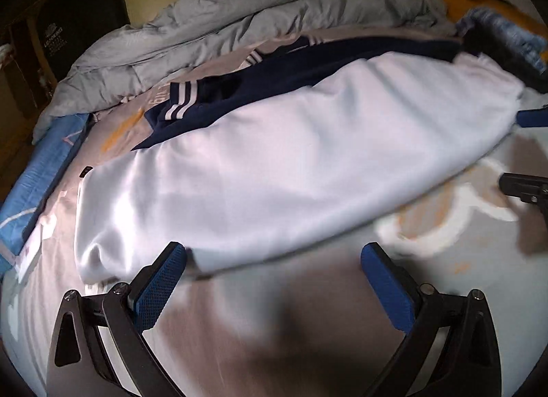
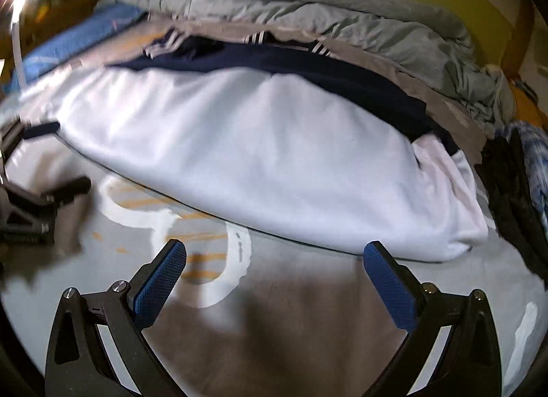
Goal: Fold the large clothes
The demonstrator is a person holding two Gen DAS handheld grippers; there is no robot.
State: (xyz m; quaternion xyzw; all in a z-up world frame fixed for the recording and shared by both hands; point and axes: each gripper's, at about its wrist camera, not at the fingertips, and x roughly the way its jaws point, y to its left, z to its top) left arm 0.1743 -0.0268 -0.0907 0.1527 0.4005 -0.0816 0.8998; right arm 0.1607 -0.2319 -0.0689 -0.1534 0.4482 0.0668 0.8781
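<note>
A large white garment (image 1: 274,157) with a navy part (image 1: 274,68) that has white stripes lies flat across the bed, folded lengthwise. The right wrist view shows the same white garment (image 2: 260,157) with its navy part (image 2: 308,72) behind it. My left gripper (image 1: 274,253) hovers open just in front of the garment's near edge, with its left fingertip (image 1: 174,253) near the cloth. My right gripper (image 2: 274,250) is open above the bedsheet, just short of the near hem. Each gripper holds nothing. The other gripper shows at the frame edge in each view.
A rumpled grey duvet (image 1: 239,10) is piled behind the garment. A blue item (image 1: 37,164) lies at the bed's left edge. Dark and blue-patterned clothes (image 2: 520,171) sit to the right. The printed grey bedsheet (image 2: 308,311) stretches in front. A dark suitcase (image 1: 78,17) stands beyond the bed.
</note>
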